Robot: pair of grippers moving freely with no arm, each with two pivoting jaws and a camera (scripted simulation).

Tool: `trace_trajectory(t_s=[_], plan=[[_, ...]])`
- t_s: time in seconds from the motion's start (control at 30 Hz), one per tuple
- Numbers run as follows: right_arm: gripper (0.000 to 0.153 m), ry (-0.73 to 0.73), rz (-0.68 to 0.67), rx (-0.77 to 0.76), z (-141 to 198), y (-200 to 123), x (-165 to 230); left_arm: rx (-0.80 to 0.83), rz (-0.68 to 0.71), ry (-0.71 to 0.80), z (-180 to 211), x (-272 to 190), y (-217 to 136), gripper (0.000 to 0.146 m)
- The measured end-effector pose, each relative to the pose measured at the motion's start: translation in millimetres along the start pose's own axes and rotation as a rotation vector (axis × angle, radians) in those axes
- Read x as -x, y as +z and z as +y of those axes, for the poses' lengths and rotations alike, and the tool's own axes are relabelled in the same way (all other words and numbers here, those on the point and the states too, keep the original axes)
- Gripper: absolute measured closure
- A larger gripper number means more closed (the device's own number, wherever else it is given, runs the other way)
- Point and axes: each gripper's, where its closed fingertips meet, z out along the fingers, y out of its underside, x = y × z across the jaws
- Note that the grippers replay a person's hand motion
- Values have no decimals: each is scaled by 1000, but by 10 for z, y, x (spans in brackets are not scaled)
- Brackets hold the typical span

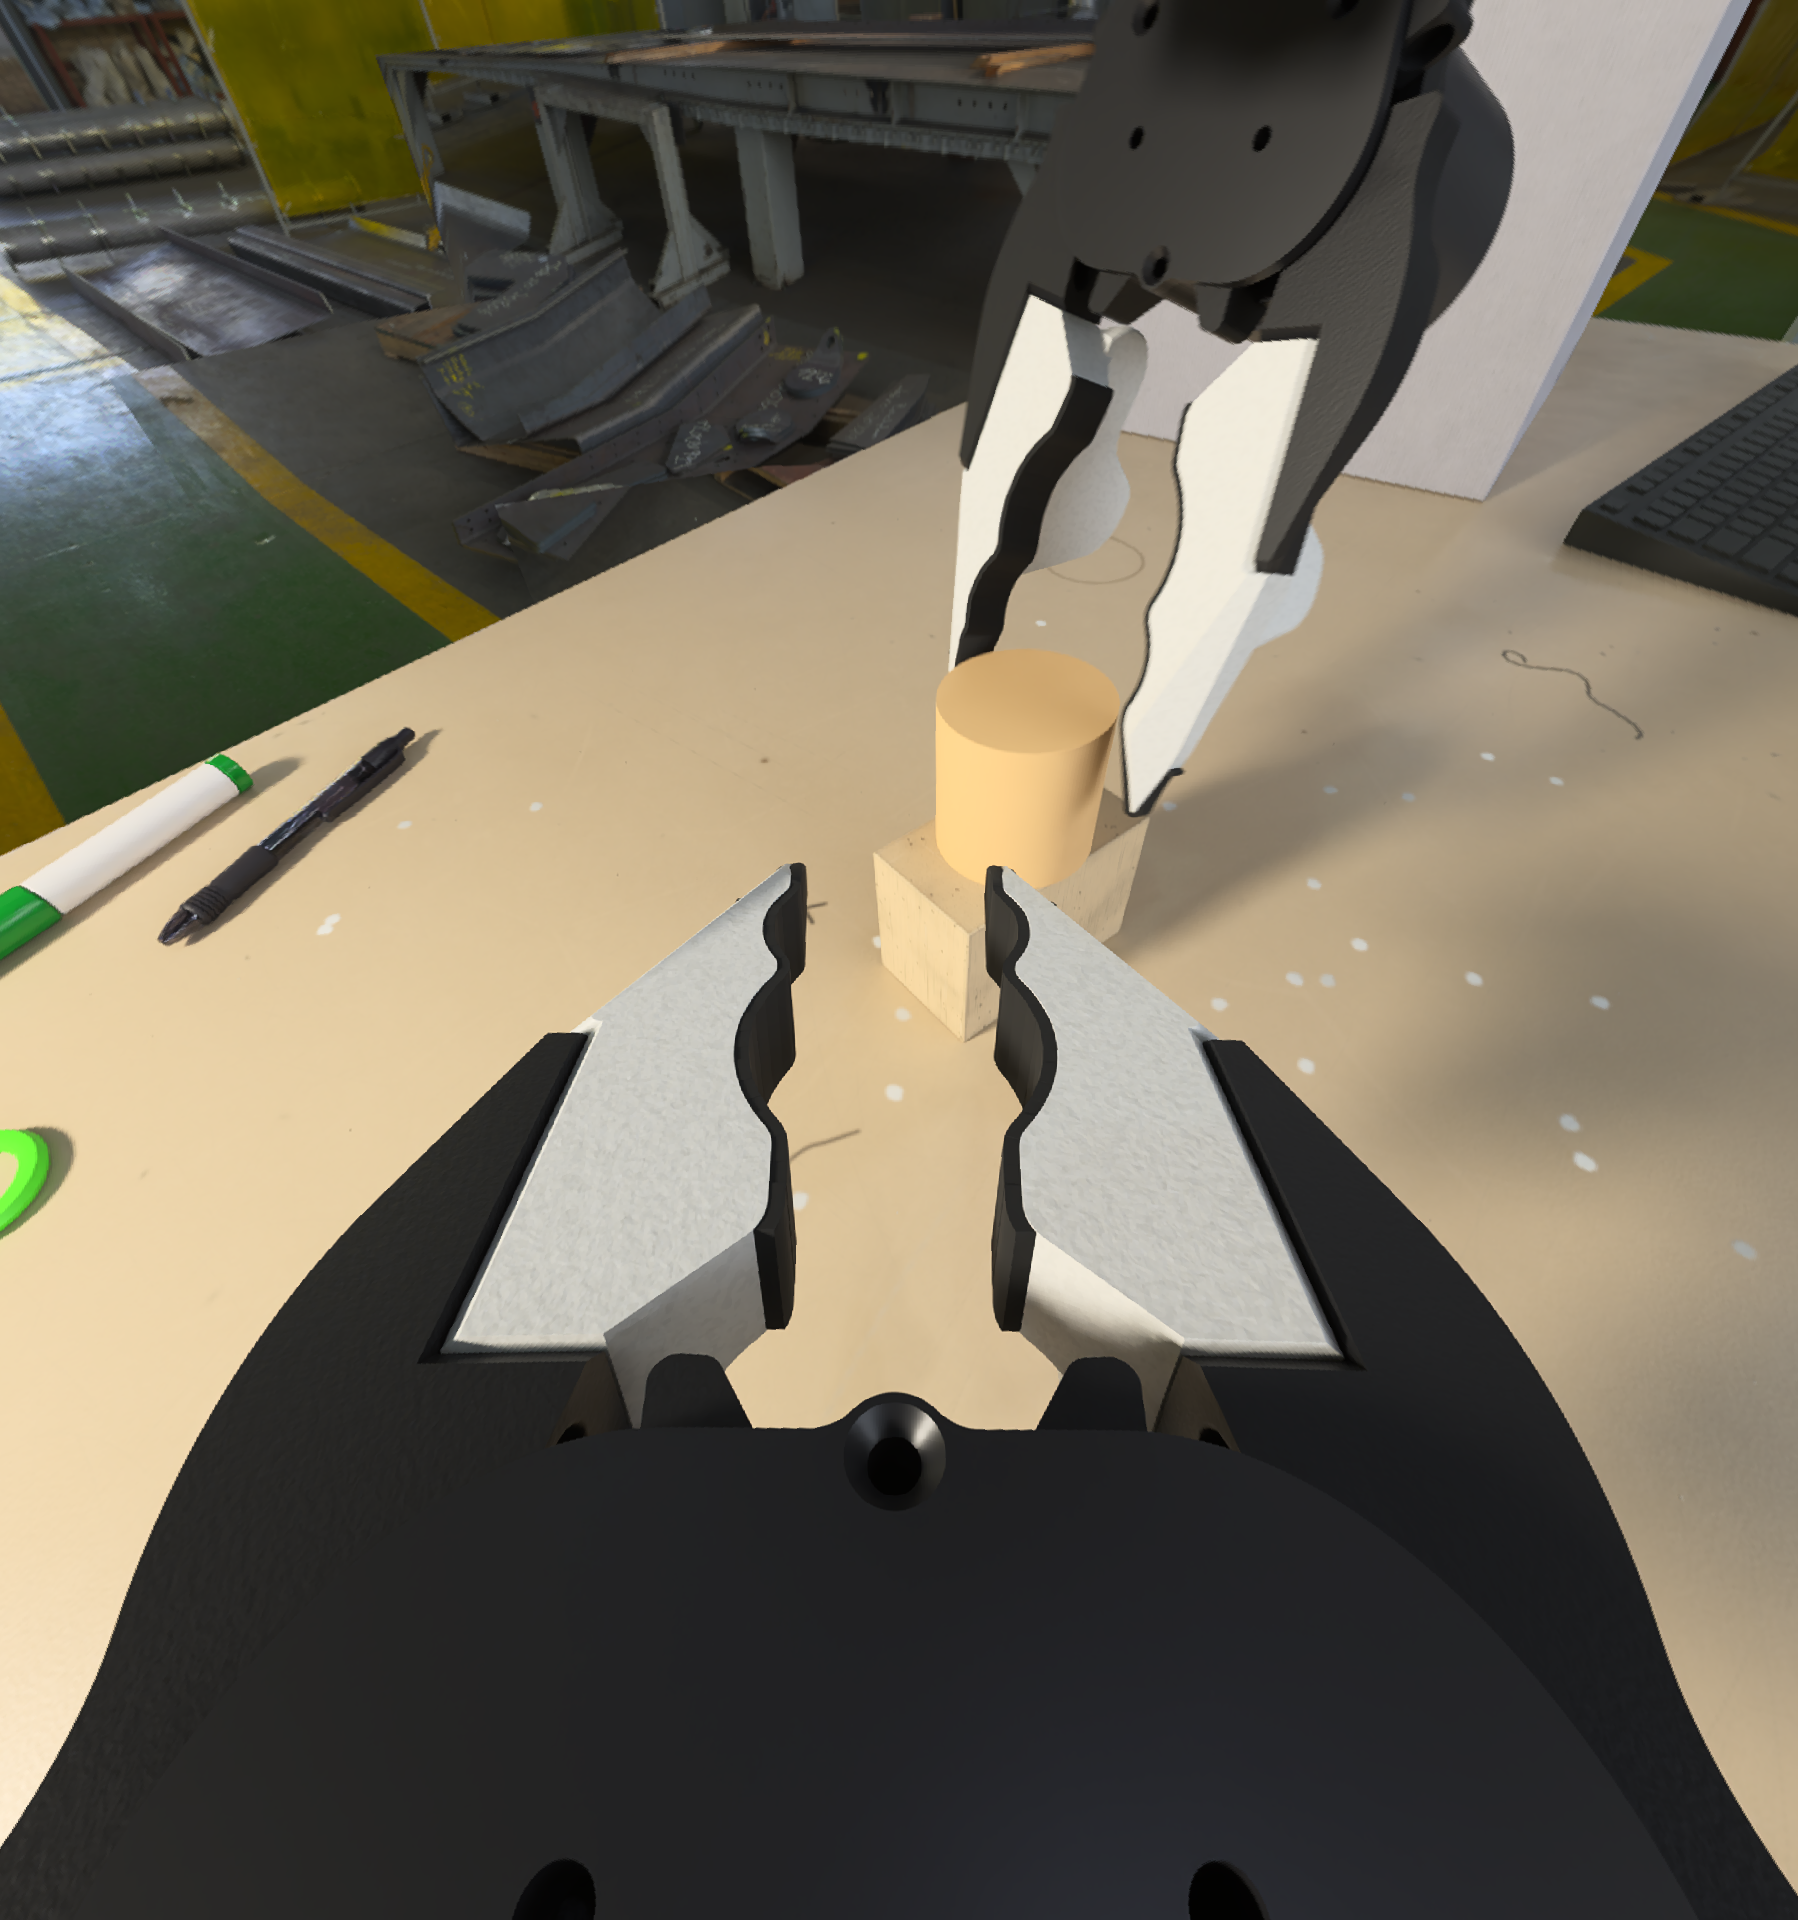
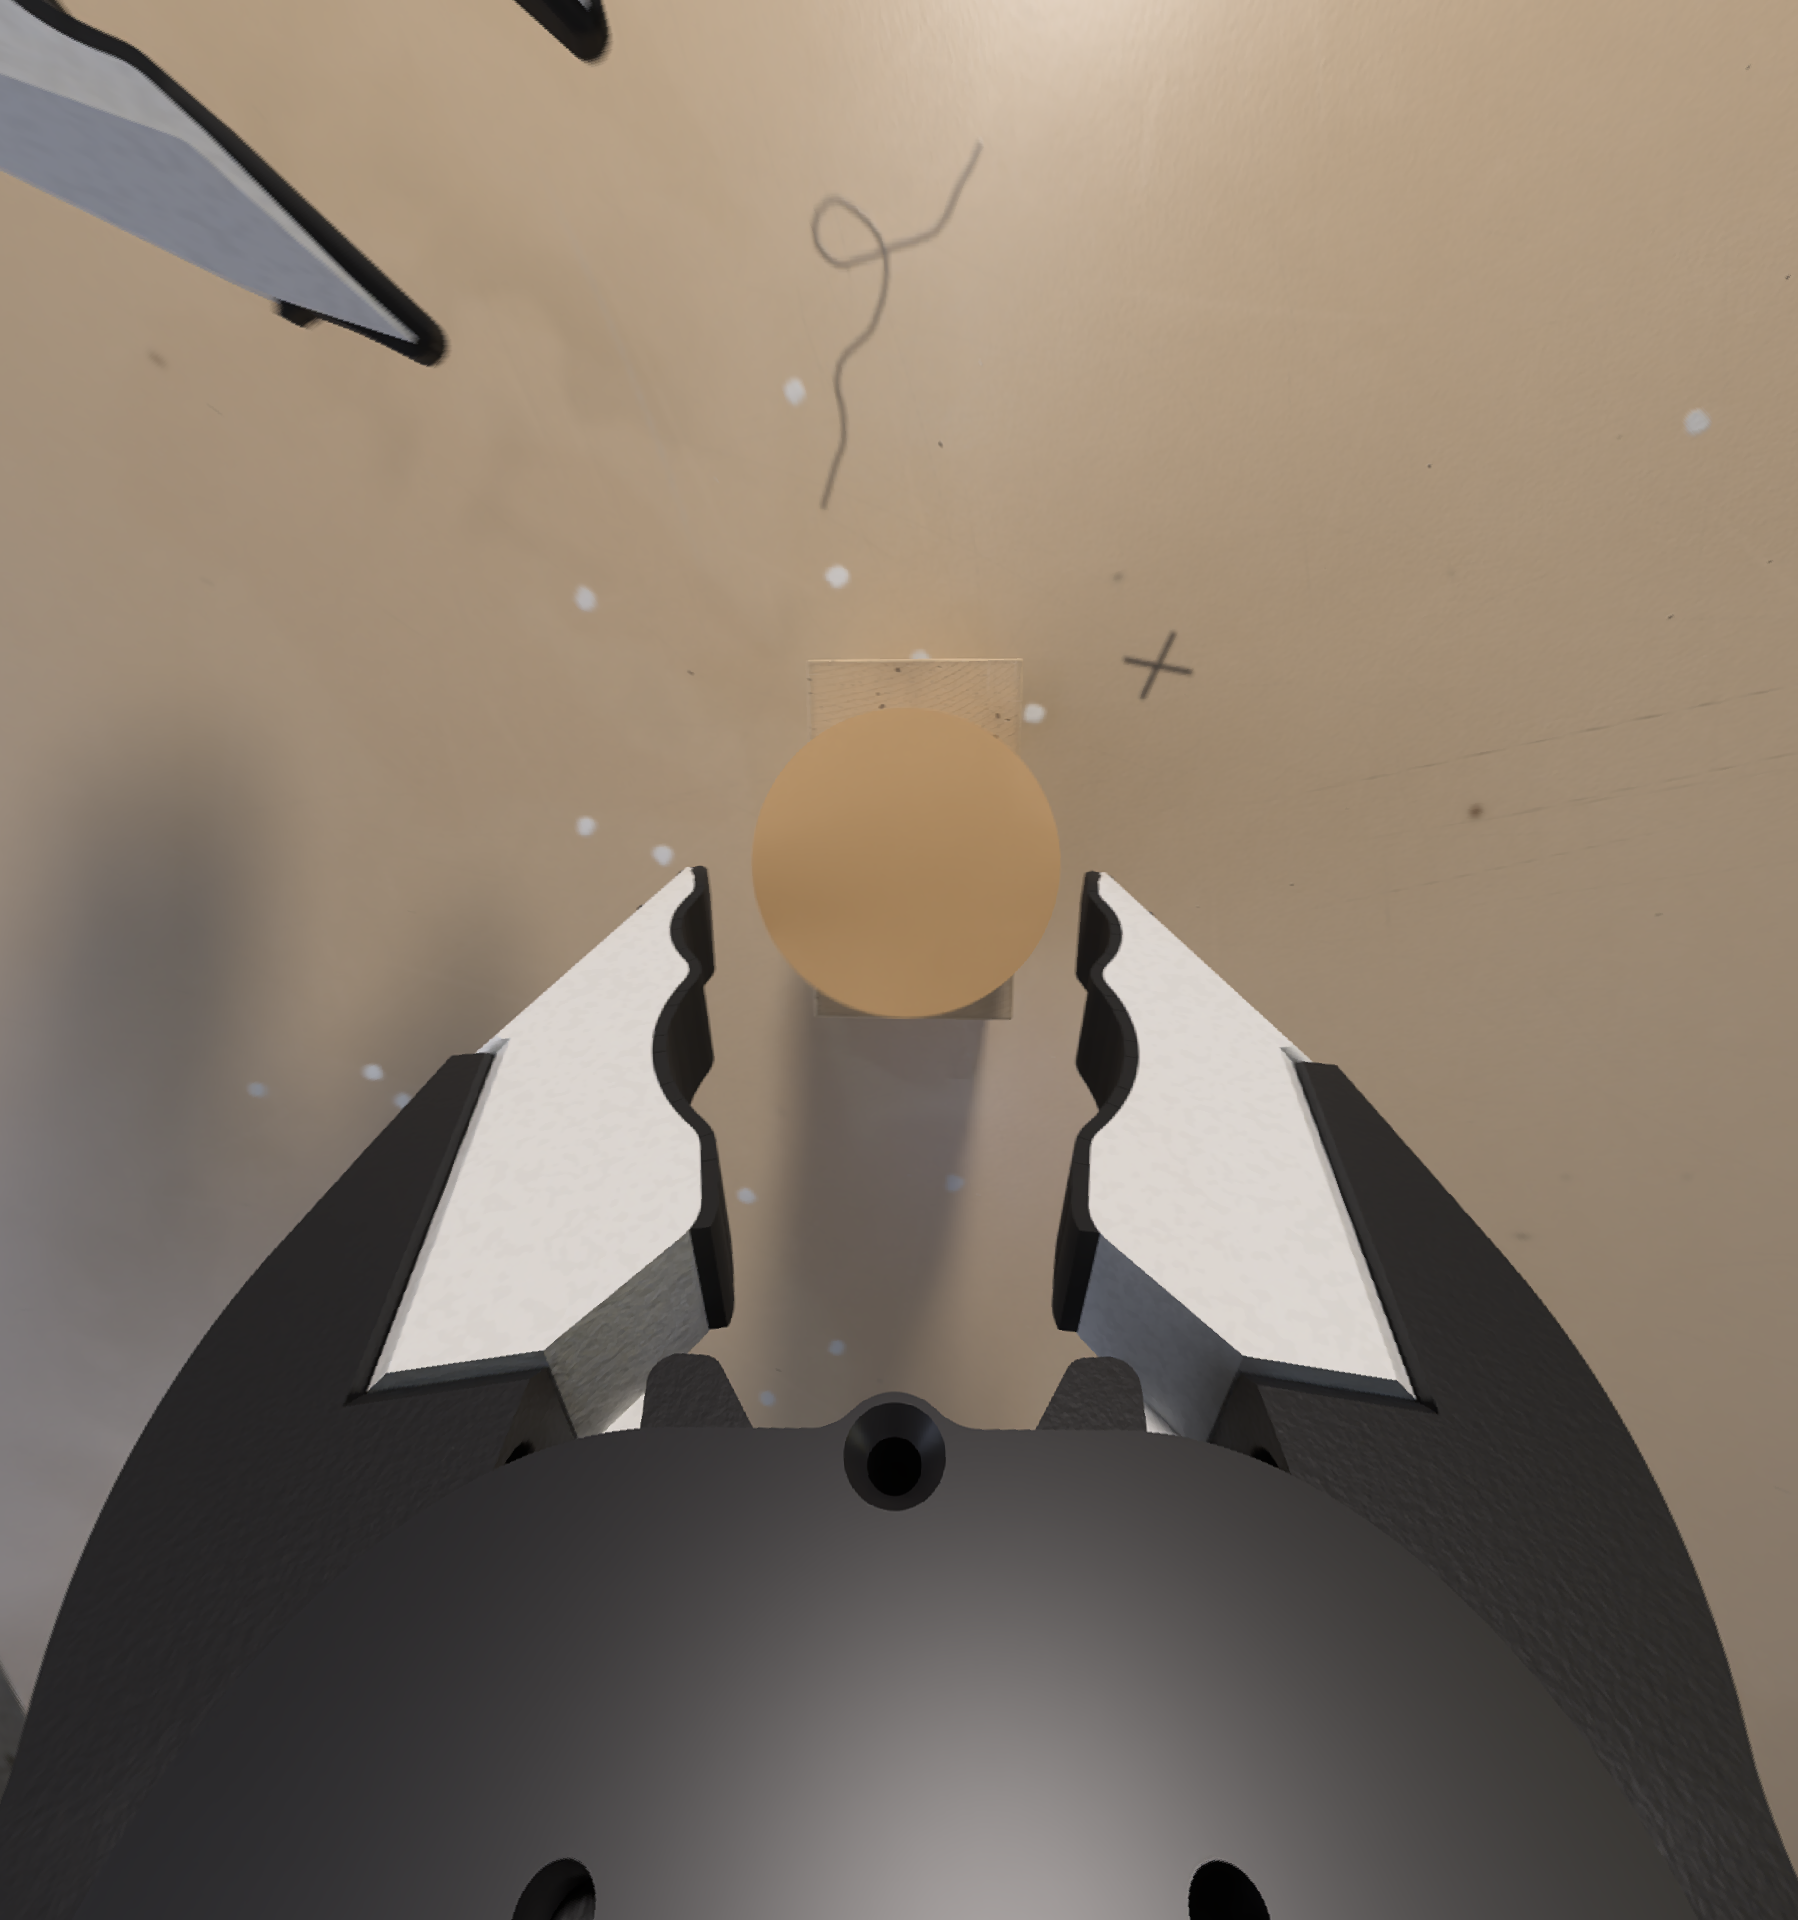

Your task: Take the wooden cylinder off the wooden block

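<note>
Wooden cylinder [image 2: 905,862] hides most of wooden block [image 2: 916,686] (edges peek out).

The left gripper [image 1: 895,883] lies low and level, jaws parted; the right gripper [image 1: 1056,727] points straight down from above, jaws spread wider, both empty

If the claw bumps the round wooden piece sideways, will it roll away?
Probably not at first: the wooden cylinder stands upright on its flat end on the wooden block. Its smooth side may slip. Knocked over, it would likely roll across the table.
</note>
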Motion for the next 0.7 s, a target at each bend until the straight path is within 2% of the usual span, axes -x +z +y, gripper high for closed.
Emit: trace_trajectory(t_s=[0.07,0.2,0.27,0.4,0.47,0.53,0.6,0.7], plan=[[93,-34,43,51,-11,59,-33,8,7,-4,48,-8,-9,112],[93,-85,71,1,-39,37,-31,15,14,-56,186,6,-20,112],[93,-110,194,-39,9,-167,-229,23,26,-82,268,5,-29,113],[93,-111,710,-150,193,-1092,-1195,52,33,-92,393,21,-15,113],[93,-218,972,-128,372,-1573,-1774,48,44,-101,402,11,32,113],[93,-324,1167,-77,559,-1910,-2315,37,72,-116,389,-27,105,113],[93,-368,1221,-42,735,-2021,-2767,34,92,-123,382,-57,182,113],[93,-415,1208,-22,939,-1937,-3294,45,100,-110,402,-53,280,113]])
